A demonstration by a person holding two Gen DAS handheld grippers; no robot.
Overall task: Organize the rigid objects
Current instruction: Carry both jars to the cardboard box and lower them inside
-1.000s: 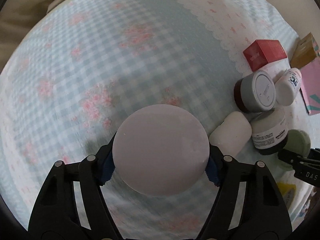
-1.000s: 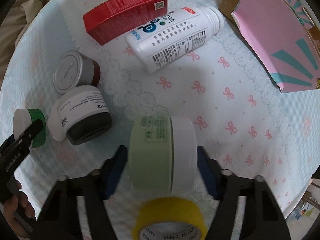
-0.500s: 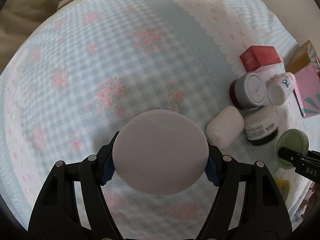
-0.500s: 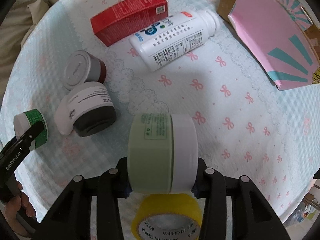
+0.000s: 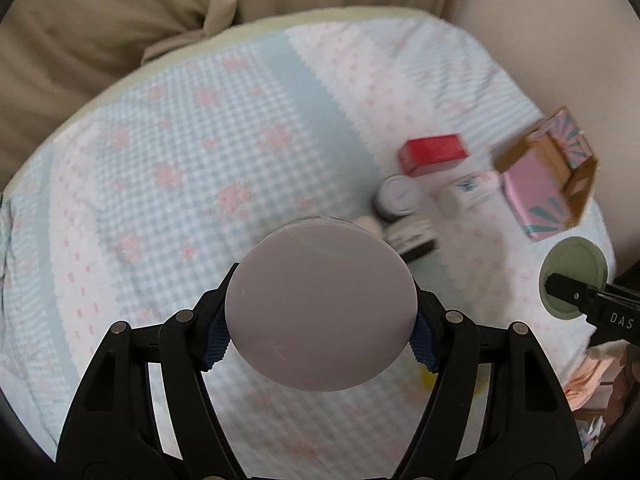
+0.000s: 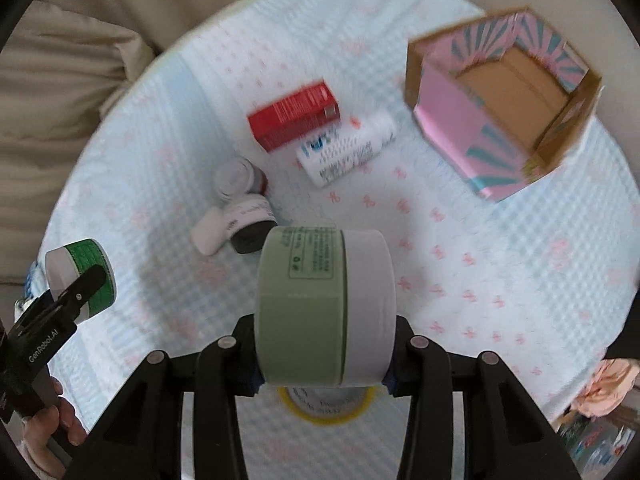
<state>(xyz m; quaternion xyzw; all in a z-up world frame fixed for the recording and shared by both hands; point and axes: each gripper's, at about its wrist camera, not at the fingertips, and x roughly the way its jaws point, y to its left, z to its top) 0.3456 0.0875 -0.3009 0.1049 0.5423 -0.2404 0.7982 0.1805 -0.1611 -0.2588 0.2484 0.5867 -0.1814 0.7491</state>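
Both my claws clamp jars, left (image 5: 320, 354) a white-lidded jar (image 5: 320, 304), right (image 6: 324, 380) a green jar (image 6: 324, 312); next, carry to box (image 6: 500, 120) at upper right.

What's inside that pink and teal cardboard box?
The pink and teal box looks empty: only its bare brown cardboard floor shows. The near wall hides a strip of the floor behind it, so a small item lying there could not be seen.
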